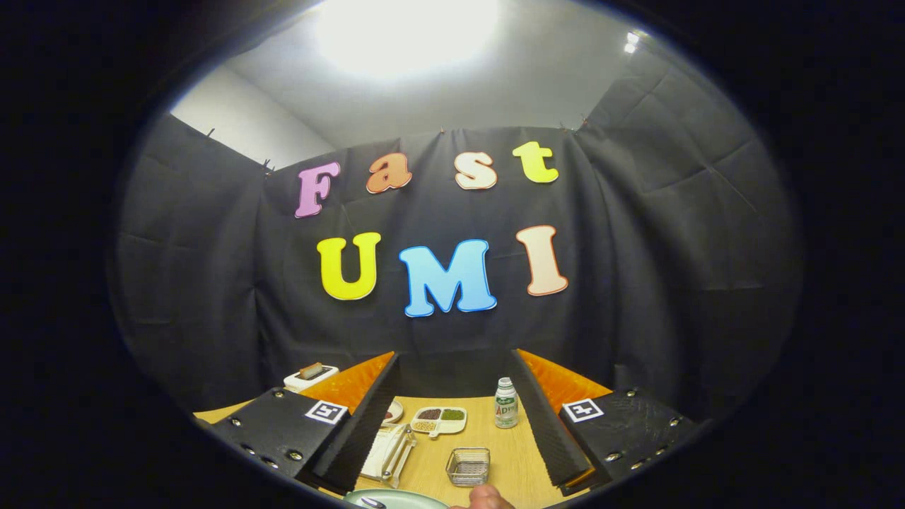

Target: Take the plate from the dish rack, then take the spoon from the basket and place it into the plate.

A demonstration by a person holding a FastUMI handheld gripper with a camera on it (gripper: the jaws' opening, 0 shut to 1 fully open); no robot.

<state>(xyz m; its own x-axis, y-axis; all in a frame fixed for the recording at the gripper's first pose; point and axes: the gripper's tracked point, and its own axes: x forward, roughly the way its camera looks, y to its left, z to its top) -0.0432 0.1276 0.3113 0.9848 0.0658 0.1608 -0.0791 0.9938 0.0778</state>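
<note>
One plate (396, 499) below open claw (452, 424)

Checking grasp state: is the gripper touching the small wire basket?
Apart. The gripper view shows the open gripper with bare table between each finger and the wire basket.

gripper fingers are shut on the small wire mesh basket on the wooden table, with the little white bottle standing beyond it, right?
Not quite. In the gripper view the gripper is open and holds nothing; its fingers stand wide apart. The small wire mesh basket sits untouched on the wooden table between them. The little white bottle does stand beyond it.
</note>
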